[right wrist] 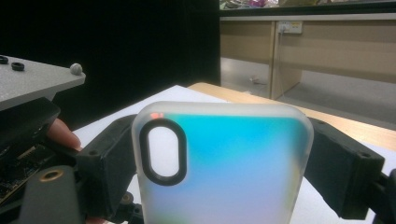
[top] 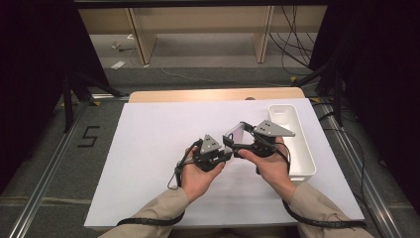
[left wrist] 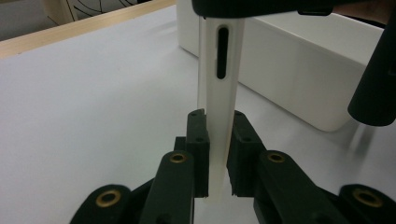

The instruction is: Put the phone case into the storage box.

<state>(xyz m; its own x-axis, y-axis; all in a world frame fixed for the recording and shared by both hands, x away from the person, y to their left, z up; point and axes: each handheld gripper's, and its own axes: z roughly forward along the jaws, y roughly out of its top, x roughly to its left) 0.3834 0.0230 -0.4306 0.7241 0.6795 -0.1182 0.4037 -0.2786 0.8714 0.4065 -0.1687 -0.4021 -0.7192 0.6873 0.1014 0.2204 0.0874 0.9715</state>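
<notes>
The translucent, frosted phone case with a black-ringed oval camera cutout (right wrist: 219,163) is up off the table between my two hands, near the middle of the white sheet. My right gripper (top: 241,135) has its jaws set wide across the case's breadth, one black pad on each long side. My left gripper (left wrist: 219,154) pinches it narrowly, the jaws closed on its thin edge, so I hold it from two directions at once.

The risk, as I judge it, is in that double hold. The case is soft and slick; if my hands drift apart or twist against each other, it may bow, spring out of one pair of pads and drop onto the white table sheet (top: 148,148). The left pinch catches only a slim strip, so it would likely slip first. Letting go on the right too early could leave the case swinging from that strip. The white rectangular plastic bin (top: 297,144) stands just beside my right hand, and a careless swing could knock its wall.
</notes>
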